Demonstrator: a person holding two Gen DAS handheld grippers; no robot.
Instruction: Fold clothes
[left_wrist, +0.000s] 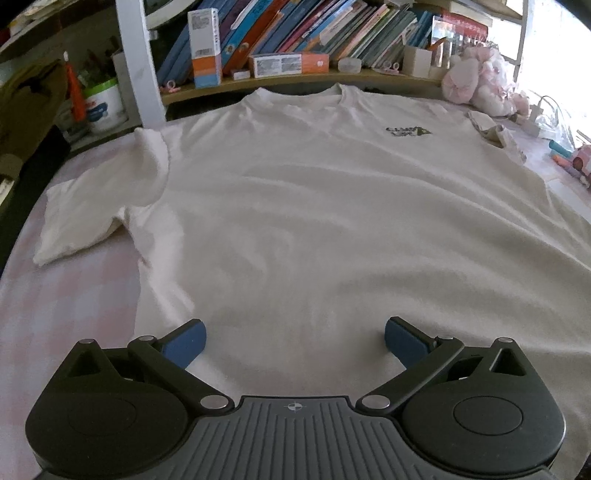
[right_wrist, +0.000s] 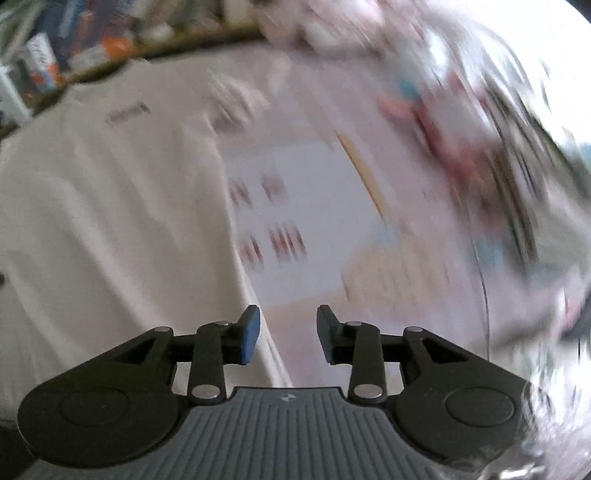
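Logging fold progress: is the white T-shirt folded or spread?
Spread: the white T-shirt lies flat, collar and one sleeve showing.

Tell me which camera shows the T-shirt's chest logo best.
The left wrist view: the chest logo sits sharp on the flat white T-shirt, though its lettering is too small to read. The right wrist view shows it only as a motion-blurred dark smear.

White T-shirt (left_wrist: 314, 206), small dark chest print (left_wrist: 408, 131); beneath it, pale pink-and-white checked bed sheet (left_wrist: 66, 295); beyond its collar, multicoloured books (left_wrist: 295, 29); beside its shoulder, pink plush toy (left_wrist: 476, 79); claws black, blue pads (left_wrist: 184, 345)
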